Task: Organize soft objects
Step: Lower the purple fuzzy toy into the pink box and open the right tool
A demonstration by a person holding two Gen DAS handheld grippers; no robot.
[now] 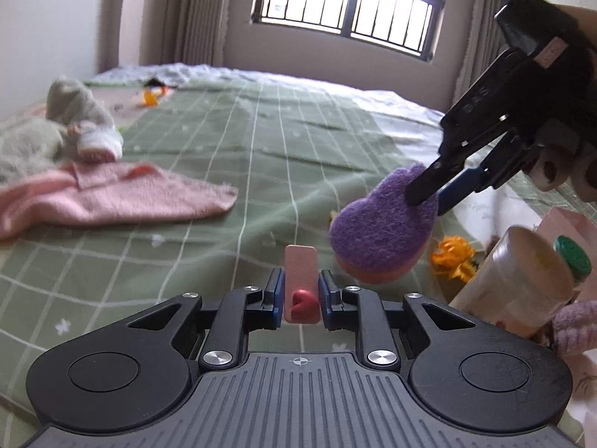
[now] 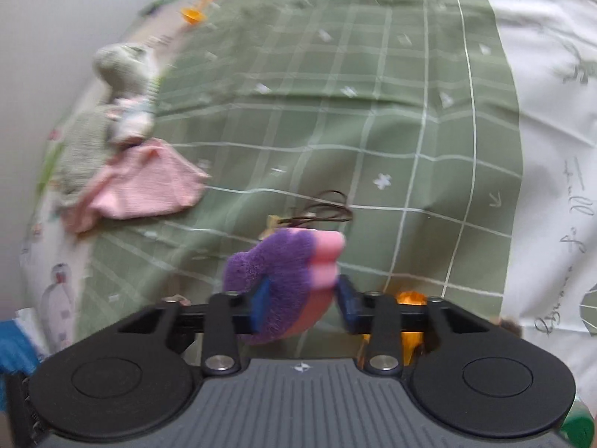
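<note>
Holding sponge (image 2: 287,280), right gripper (image 2: 302,300) clamped across its middle | soft, light, compressible, likely slip-free | left gripper (image 1: 300,293) pinching pink tab (image 1: 300,283)

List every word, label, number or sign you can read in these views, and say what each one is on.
Nothing reads with certainty.
Raised letters on the right gripper's black arm: too blurred to read.
Pale tag on its body: print too small.
Cursive script on the white bedsheet: words not legible.
Bottle with green cap: no readable label.
</note>
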